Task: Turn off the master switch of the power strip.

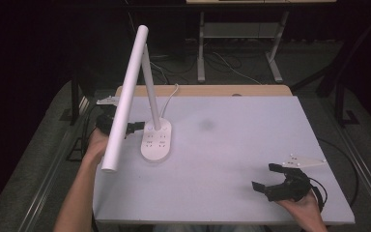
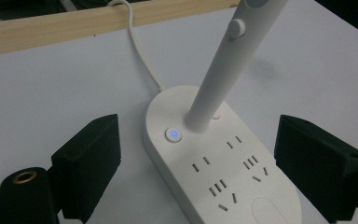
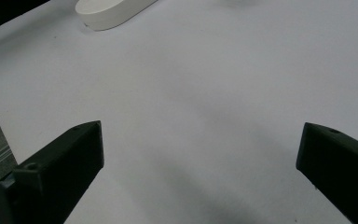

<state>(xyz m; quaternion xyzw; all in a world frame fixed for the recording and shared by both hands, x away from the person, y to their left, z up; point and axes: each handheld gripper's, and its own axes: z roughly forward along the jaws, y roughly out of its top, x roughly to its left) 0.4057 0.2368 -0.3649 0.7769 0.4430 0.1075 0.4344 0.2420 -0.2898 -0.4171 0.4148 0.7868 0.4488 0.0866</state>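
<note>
A white desk lamp stands on the table's left half; its oval base (image 1: 156,140) carries socket slots and a small round button lit blue (image 2: 173,135). A slanted white stem (image 2: 223,65) rises from the base, and the long lamp head (image 1: 125,96) tilts down toward the near left. My left gripper (image 1: 134,127) is open just left of the base, with the base's near end between its spread jaws (image 2: 200,172). My right gripper (image 1: 265,176) rests open over bare table at the near right, nothing between its jaws (image 3: 200,154). The base's end (image 3: 114,11) shows far off.
The white cord (image 1: 170,99) runs from the lamp base to the table's far wooden edge (image 1: 207,90). The white tabletop (image 1: 232,140) stretches between the two grippers. Dark floor, cables and desk legs (image 1: 201,48) lie beyond the far edge.
</note>
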